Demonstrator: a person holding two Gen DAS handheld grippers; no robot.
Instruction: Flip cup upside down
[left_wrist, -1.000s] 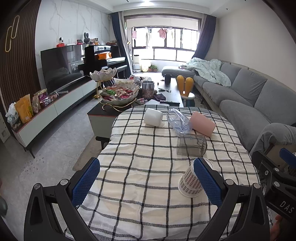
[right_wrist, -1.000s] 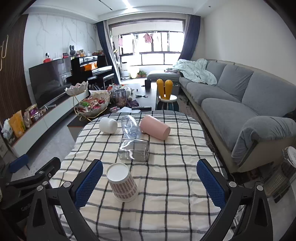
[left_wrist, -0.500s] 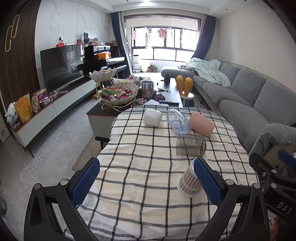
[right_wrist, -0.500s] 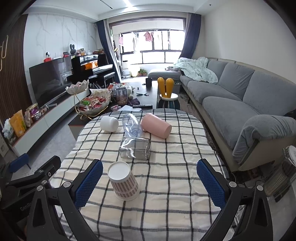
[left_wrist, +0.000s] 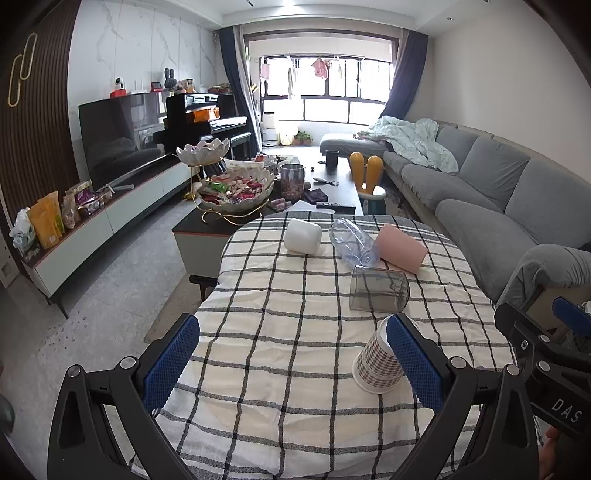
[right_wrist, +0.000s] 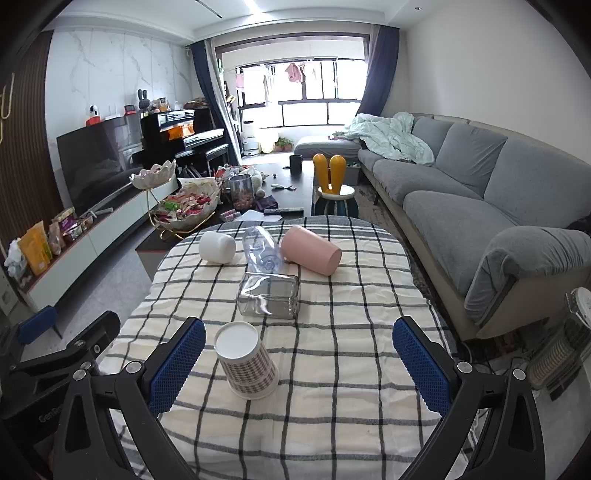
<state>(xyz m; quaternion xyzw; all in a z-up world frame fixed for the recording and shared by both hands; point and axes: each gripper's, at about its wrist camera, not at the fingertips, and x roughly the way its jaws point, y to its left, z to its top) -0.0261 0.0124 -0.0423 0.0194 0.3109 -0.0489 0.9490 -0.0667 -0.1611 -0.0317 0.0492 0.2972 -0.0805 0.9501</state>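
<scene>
the counter (right_wrist: 369, 280) under its black-and-white checked cloth fills the near half of the room, with the grey sofa (right_wrist: 480, 206) running along its right side. both grippers hang over the near edge, and neither holds anything. the left gripper (left_wrist: 291, 362) has its jaws spread wide, and the right gripper (right_wrist: 299, 365) has its jaws just as wide.

towards the far end lie four cups on their sides: the pink cup (right_wrist: 311, 250), the clear ribbed cup (right_wrist: 263, 250) touching it, the smoky clear cup (right_wrist: 269, 295) just in front of those, and the white cup (right_wrist: 217, 247) a little apart to the left.

nearest of all is the checked paper cup (right_wrist: 246, 360), standing mouth-down on the cloth with its white base uppermost, so it looks already turned. it sits just beside the right gripper's left pad and partly behind the left gripper's right pad.

so i'd judge that one of the lying cups comes next, and the smoky clear cup is closest. to do it well, i'd lift clear of the paper cup first so a pad doesn't knock it. then come at the lying cup across its width, near the middle, close gently since thin plastic may squash, roll the wrist until the mouth faces down, and set it flat before letting go.
</scene>
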